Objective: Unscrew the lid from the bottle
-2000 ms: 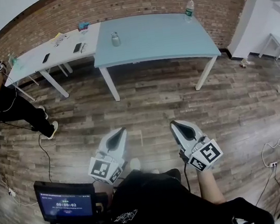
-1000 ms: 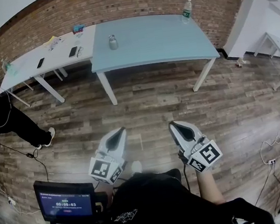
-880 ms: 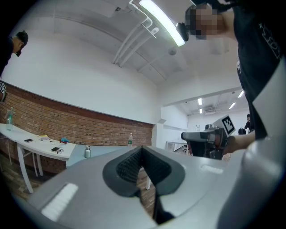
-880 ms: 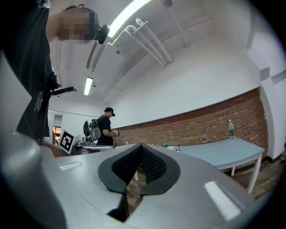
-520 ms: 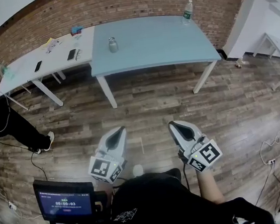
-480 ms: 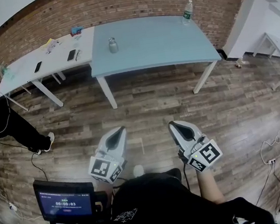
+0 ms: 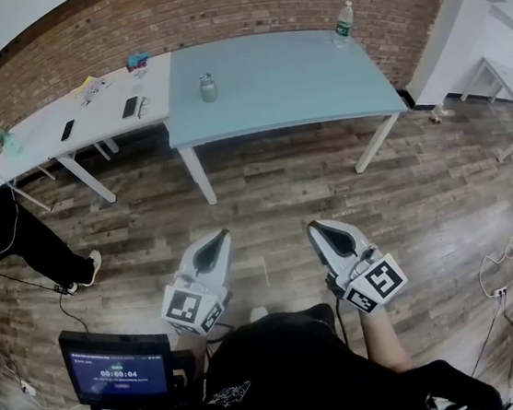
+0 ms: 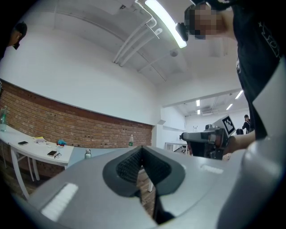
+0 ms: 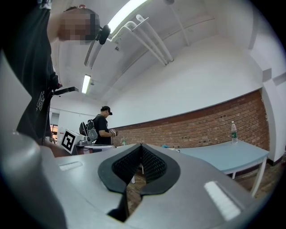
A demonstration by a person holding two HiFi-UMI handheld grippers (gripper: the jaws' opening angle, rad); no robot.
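The left gripper [image 7: 221, 238] and right gripper [image 7: 313, 227] are held side by side above the wooden floor [image 7: 292, 195]. Both point toward the blue worktop [image 7: 297, 83] and are well short of it. Each gripper view shows its fingers closed against each other, with nothing between them. A small grey metal bottle [image 7: 209, 87] stands upright near the left end of the blue worktop, its lid apparently in place. A clear plastic bottle [image 7: 342, 20] with a green label stands upright at the far right corner, capped. The two bottles are well apart, and it cannot be determined which one the task concerns. A white worktop [image 7: 97, 112] adjoins on the left and carries two phones [image 7: 129, 106] and some small items. A person in dark clothing [image 7: 0, 231] is at its left end. A lit monitor [image 7: 117, 371] sits at lower left, near the left gripper's marker cube [image 7: 192, 307].
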